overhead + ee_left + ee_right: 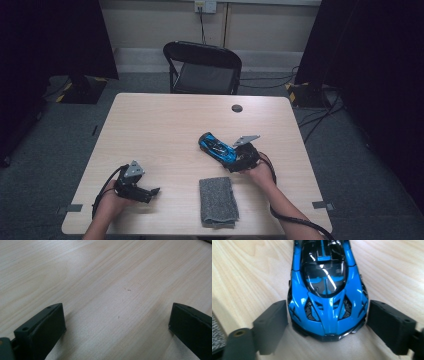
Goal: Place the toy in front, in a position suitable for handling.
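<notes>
A blue and black toy car (pixel 216 146) stands on the pale wooden table (pixel 160 130), right of centre. My right gripper (pixel 236 159) comes at it from the near right. In the right gripper view one end of the car (pixel 325 290) sits between the two black jaws, which press against its sides. My left gripper (pixel 151 193) rests near the table's front left with its jaws spread wide. In the left gripper view the left gripper (pixel 117 317) has bare wood between its jaws.
A folded grey cloth (pixel 218 200) lies at the front edge between the two hands, and its edge (pixel 217 336) is at the left of the right gripper view. A small black disc (pixel 237 108) lies at the far side. A black chair (pixel 202 67) stands behind the table.
</notes>
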Available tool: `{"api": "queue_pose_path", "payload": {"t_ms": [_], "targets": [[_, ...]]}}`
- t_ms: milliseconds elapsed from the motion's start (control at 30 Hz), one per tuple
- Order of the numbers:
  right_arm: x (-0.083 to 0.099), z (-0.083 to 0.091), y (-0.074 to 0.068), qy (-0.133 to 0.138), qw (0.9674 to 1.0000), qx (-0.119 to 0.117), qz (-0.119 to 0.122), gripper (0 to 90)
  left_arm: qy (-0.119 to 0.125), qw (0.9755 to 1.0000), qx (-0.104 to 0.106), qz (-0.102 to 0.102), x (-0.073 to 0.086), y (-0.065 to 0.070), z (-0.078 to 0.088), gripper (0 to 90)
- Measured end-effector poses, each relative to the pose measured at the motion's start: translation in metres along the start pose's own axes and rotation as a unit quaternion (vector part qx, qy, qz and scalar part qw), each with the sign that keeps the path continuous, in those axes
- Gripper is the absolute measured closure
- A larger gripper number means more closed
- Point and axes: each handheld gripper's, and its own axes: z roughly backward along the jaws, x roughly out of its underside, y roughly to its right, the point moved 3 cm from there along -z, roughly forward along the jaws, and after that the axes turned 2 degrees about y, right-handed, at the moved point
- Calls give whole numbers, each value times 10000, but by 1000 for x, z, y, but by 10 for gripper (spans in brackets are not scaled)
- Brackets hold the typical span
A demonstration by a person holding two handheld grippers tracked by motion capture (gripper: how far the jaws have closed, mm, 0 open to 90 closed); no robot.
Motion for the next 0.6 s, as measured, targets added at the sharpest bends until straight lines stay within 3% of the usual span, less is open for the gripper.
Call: {"api": "queue_pose_path", "payload": {"t_ms": [267,600], "targets": [[6,-1,2,270,9994,68,194,159,-1,10000,-1,0,0,0,0,0],[5,-2,2,282,9994,75,204,175,7,10000,-18,9,0,0,0,2]]}}
